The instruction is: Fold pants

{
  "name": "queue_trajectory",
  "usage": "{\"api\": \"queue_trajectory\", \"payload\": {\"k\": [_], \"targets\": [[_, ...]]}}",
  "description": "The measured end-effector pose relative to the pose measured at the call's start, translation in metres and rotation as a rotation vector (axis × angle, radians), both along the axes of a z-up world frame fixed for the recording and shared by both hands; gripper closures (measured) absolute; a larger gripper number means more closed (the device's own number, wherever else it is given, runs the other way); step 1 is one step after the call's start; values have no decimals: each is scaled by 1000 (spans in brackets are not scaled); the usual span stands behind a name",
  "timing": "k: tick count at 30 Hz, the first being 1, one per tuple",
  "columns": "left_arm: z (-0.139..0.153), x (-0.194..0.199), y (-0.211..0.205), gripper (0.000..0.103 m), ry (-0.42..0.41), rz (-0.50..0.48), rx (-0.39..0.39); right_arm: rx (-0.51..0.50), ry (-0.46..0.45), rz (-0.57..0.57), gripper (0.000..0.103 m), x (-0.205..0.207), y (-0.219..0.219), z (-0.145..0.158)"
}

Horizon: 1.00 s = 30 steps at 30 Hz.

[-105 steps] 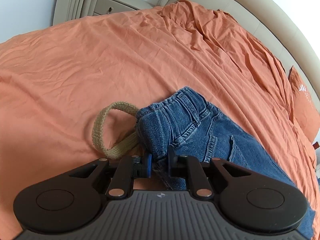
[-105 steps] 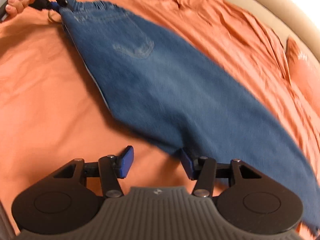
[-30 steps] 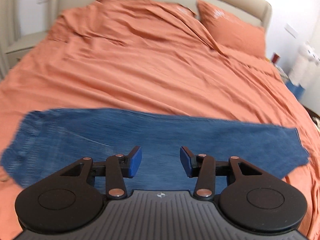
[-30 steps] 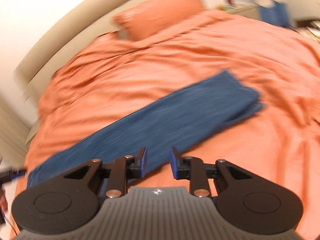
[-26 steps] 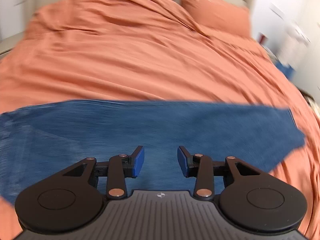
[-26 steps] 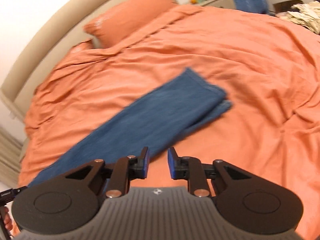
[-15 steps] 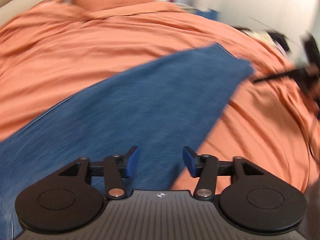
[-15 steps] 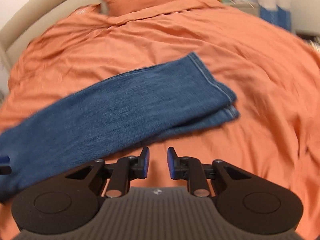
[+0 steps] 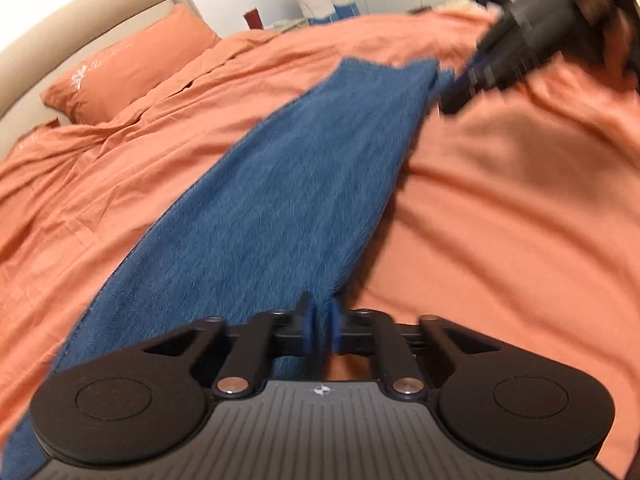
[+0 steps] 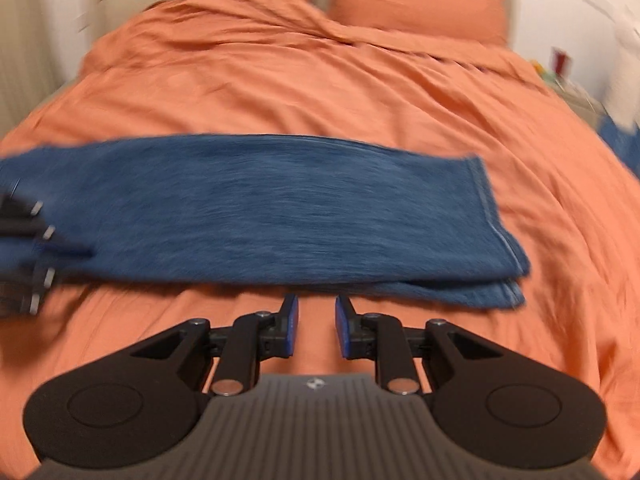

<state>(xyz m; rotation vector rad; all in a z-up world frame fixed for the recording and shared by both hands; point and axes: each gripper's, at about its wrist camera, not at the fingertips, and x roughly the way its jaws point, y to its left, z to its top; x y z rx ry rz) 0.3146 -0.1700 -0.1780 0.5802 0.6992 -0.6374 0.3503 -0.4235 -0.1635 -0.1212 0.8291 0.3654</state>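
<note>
Orange bedding [image 10: 280,80] covers the whole bed, with a matching pillow [image 10: 412,0] against the beige headboard [image 9: 80,16], and the blue jeans [image 10: 260,212] lie on it as one long flat strip, legs stacked one on the other, hems [image 10: 500,240] at the right end in our right wrist view.

We judge that the lengthwise fold is done and we are setting up the crosswise fold.

Our left gripper [image 9: 320,322] is tilted down over the near edge of the jeans. Its jaws have just been closing and now stand together, and a bit of that denim edge seems to be nipped between them, though the blur leaves this unsure.

Our right gripper [image 10: 316,322] slopes down over bare sheet just short of the jeans' long edge, jaws a little apart with nothing between them; from the left wrist it shows blurred beside the hem end.

Next, the right one has to get hold of the hem end, both layers at once, so that end can be carried over toward the waist.
</note>
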Motion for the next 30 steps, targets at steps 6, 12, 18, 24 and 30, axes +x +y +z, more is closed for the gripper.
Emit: {"api": "queue_trajectory", "payload": {"k": [6, 12, 18, 24, 30], "targets": [[31, 33, 15, 101, 56, 132, -145, -83, -73, 278, 75, -8, 46, -1], [40, 46, 23, 101, 104, 169, -202, -161, -136, 475, 61, 7, 89, -3], [20, 42, 20, 100, 203, 136, -193, -109, 87, 437, 64, 32, 69, -22], [-10, 36, 7, 81, 343, 103, -165, -5, 176, 293, 64, 16, 22, -34], [8, 32, 14, 62, 368, 90, -218, 160, 138, 14, 64, 0, -43, -13]]}}
